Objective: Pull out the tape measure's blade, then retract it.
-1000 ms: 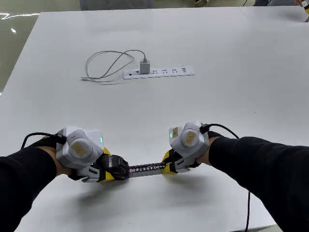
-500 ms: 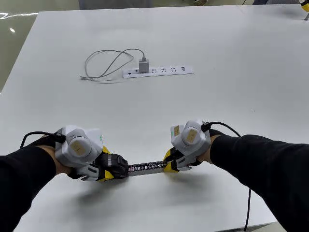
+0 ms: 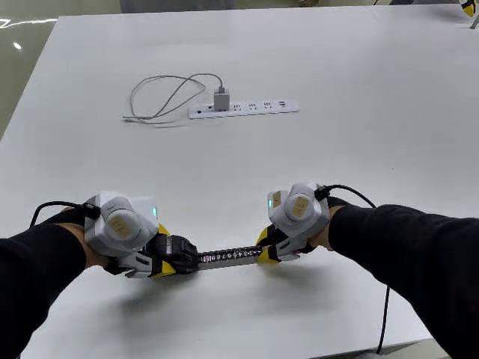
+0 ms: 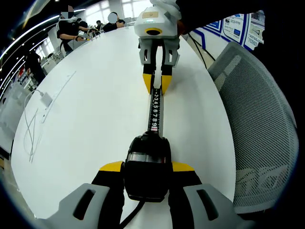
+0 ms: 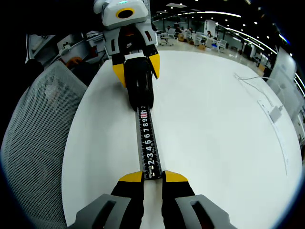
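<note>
Two tongs hold the tape measure [image 3: 185,256] at the white surface [image 3: 337,149], well to the near side of the power strip [image 3: 243,109]: left tongs [image 3: 165,250] clamped on its black case [image 4: 147,169], right tongs [image 5: 152,177] pinching the end of the blade [image 5: 147,143]. Should that pinch slip, I think the blade may whip back.

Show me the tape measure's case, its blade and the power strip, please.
case [image 4: 147,167]: left gripper view, on its black body.
blade [image 5: 147,143]: right gripper view, on the numbered strip midway along.
power strip [image 3: 254,108]: head view, on its white body near the middle.
</note>
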The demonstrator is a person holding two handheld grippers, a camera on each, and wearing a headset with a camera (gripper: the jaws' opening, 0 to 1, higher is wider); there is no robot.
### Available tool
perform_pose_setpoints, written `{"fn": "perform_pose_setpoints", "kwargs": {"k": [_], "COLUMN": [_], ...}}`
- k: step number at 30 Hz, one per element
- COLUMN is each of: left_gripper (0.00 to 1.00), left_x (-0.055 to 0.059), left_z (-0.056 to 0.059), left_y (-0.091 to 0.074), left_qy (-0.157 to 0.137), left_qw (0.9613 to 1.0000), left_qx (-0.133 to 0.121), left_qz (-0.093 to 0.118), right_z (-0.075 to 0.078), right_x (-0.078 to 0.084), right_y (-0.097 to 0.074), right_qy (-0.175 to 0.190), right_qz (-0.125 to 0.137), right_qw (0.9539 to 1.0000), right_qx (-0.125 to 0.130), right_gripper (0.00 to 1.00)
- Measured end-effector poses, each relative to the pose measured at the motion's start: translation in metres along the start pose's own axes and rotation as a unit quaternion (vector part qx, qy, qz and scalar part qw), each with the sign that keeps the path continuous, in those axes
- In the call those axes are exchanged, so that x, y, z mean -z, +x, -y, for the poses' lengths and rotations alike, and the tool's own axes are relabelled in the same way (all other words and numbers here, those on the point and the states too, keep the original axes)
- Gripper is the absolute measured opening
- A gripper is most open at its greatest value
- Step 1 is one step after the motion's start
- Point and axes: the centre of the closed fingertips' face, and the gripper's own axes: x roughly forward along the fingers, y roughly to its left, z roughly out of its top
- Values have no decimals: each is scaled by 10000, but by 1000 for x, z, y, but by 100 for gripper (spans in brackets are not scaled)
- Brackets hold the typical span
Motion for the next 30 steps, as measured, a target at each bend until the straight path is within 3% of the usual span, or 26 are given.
{"fn": "perform_pose_setpoints", "kwargs": {"k": [30], "left_gripper": [30], "left_x": [-1], "left_z": [1], "left_y": [-1], "left_qy": [-5], "left_qw": [10000], "left_qx": [-20], "left_qz": [8], "right_z": [0], "right_x": [9], "right_y": [-7], "right_qy": [29], "right_qz": [-42], "right_qw": [10000], "right_qx": [-4], "right_gripper": [9]}}
